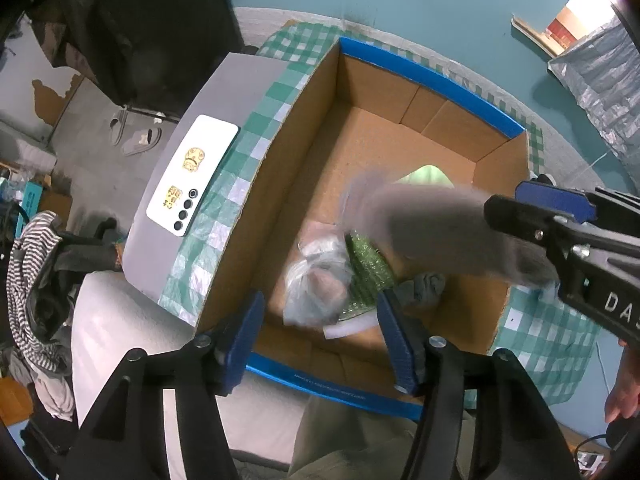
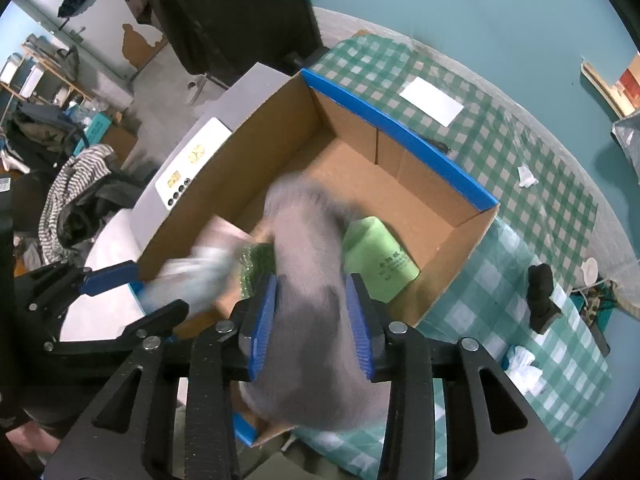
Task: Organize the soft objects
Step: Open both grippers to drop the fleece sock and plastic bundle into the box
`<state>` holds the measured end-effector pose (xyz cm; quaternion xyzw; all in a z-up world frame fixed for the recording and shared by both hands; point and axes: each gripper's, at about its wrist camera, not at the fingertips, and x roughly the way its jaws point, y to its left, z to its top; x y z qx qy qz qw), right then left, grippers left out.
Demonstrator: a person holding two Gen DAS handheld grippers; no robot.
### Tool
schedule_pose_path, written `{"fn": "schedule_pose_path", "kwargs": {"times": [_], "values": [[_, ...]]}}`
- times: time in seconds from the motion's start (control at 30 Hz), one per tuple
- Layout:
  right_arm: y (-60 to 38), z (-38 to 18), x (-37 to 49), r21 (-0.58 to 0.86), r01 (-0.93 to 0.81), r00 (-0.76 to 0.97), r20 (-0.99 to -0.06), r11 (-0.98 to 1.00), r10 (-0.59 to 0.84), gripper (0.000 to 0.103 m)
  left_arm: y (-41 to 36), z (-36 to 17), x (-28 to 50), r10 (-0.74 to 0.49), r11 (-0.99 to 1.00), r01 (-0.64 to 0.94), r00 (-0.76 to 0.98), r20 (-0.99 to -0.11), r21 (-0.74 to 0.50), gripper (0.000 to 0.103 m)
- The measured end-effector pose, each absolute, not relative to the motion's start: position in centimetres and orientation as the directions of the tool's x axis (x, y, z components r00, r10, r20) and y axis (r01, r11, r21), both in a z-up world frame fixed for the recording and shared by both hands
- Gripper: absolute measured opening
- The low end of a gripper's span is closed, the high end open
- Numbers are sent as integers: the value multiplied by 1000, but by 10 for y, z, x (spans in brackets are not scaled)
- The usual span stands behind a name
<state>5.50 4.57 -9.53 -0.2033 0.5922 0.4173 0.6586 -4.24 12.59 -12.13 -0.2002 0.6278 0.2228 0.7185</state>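
Note:
An open cardboard box with blue-edged flaps stands on a green checked tablecloth; it also shows in the right wrist view. My right gripper is shut on a grey fuzzy soft object and holds it over the box; the object looks blurred in the left wrist view. My left gripper is open and empty above the box's near edge. Inside the box lie a clear plastic bag, green bubble wrap, a pale green pouch and a dark cloth.
A white phone lies on a grey surface left of the box. On the tablecloth are a white card, crumpled white tissues and a black object. Clothes pile at the left.

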Motion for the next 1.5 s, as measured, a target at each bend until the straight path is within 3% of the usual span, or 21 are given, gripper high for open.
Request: {"fn": "schedule_pose_path", "kwargs": {"times": [0.1,0.23,1.5], "values": [[45,-94,54,226,-790,-47,-949,569,311,39,125,-121,-41,70,820,-572,115,-991,-9,62],[40,-89,57,239,-784,-44,-942,573,333,51,122,-121,-40,68,821,-571,113,-991,-9,62],[-63,-83,90,208,-654,31,-953,727,301,58,44,-104,7,25,900,-434,145,-989,-40,62]]}}
